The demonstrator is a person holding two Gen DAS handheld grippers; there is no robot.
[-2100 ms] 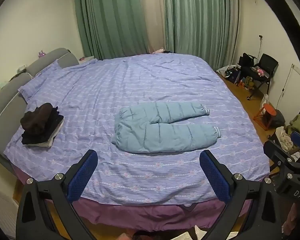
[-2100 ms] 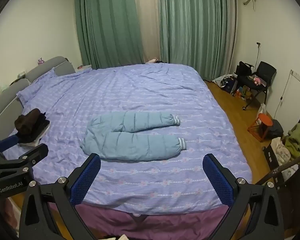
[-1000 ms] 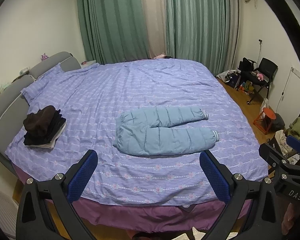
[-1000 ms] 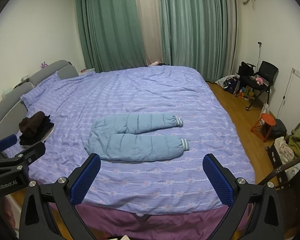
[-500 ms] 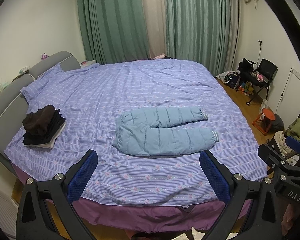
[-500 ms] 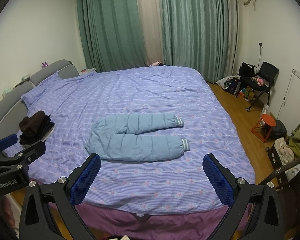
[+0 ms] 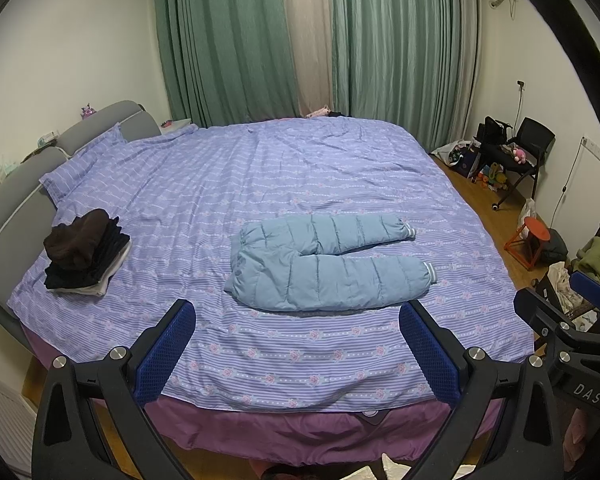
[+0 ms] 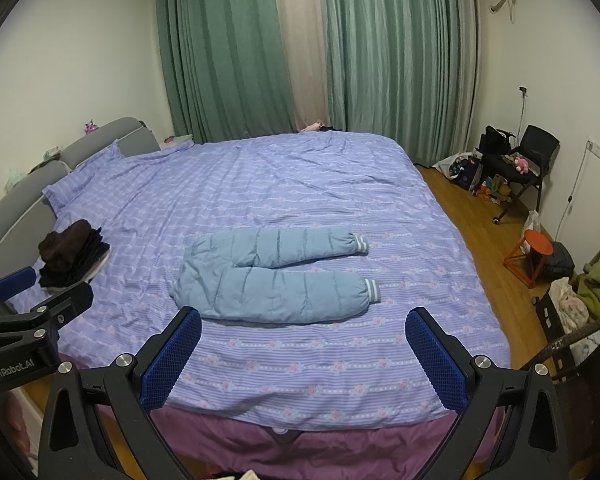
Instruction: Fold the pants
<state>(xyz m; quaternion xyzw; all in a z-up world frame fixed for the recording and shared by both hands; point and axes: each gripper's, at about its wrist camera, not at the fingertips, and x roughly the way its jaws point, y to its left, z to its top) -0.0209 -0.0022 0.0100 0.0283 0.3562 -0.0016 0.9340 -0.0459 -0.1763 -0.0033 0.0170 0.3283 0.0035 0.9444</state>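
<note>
Down at the foot of the bed, the left gripper [image 7: 296,344] hangs with its blue-padded fingers [image 7: 165,350] spread wide and nothing between them, well short of any cloth. Beside it the right gripper [image 8: 302,354] is spread just as wide and empty, too. Each one pokes into the other's view at the frame edge, only a black bracket and a blue tip showing, the rest cut off. No hands or sleeves show; the handles run out of the bottom of both views.

Out past the fingertips, the light blue padded pants [image 7: 324,264] lie flat on the purple striped bedspread [image 7: 260,168], unfolded. The waist sits to the left, both legs run to the right and end in striped cuffs, with a narrow gap between them. The far leg angles slightly away from the near one. Nothing touches them.

Off to the left, near the grey headboard [image 7: 16,196], sits a stack of dark folded clothes [image 7: 84,252]; how many pieces is hard to tell. Green curtains [image 7: 228,40] close the far wall. At right, a black chair [image 8: 528,164] piled with small clutter, an orange stool [image 8: 534,250] and a heap of cloth, all too small or distorted to identify further.
</note>
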